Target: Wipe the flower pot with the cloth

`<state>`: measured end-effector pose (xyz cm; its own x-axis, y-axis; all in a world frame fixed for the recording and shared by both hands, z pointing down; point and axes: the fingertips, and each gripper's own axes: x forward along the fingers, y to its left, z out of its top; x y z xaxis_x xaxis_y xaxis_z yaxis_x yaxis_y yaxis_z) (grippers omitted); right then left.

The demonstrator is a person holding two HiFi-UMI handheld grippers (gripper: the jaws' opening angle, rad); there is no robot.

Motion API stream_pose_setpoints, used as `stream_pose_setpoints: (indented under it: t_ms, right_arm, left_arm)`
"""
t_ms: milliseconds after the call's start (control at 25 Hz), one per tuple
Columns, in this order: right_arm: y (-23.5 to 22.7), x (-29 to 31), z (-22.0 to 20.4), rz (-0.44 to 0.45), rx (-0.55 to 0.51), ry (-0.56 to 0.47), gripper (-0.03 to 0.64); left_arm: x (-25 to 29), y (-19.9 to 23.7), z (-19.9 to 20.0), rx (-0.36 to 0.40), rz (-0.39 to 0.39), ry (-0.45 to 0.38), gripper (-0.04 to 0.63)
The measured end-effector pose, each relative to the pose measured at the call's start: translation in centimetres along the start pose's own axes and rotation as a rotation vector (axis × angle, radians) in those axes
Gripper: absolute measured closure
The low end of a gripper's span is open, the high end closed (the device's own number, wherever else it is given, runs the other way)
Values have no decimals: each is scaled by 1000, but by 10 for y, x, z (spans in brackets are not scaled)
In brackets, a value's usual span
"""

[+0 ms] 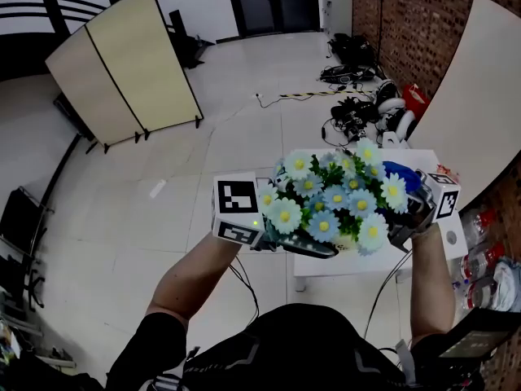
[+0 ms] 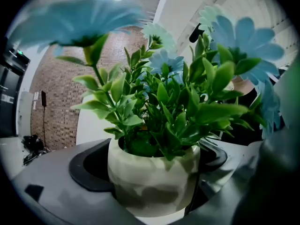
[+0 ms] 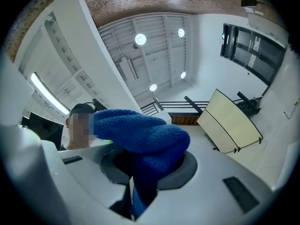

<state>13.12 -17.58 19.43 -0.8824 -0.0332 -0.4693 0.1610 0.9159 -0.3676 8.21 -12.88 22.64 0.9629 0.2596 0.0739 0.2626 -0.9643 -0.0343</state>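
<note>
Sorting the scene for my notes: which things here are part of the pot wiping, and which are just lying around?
In the job: white marbled flower pot with blue daisies, blue fuzzy cloth.
Lying about: beige folding screen, cable tangle, white table.

In the left claw (image 2: 150, 172), the pot (image 2: 152, 189) is mottled cream and grey, its leaves (image 2: 168, 102) green, its flowers (image 1: 338, 198) pale blue with yellow centres. The cloth (image 3: 140, 130) in the right claw (image 3: 147, 172) is deep blue.

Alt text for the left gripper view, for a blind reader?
The left gripper holds a pale marbled flower pot between its grey jaws. Green leaves and pale blue flowers rise from it; a brick wall shows behind.
</note>
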Motion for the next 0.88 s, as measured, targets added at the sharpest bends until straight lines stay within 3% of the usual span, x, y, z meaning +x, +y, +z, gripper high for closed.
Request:
stream_pose_setpoints:
  t_ms: [680, 880]
  right_arm:
    - [53, 2, -9, -58, -127, -21, 529]
    - [59, -8, 1, -188, -225, -95, 528]
  left_arm:
    - [0, 48, -9, -60, 99, -8, 61]
    - [-11, 53, -13, -73, 166, -12, 61]
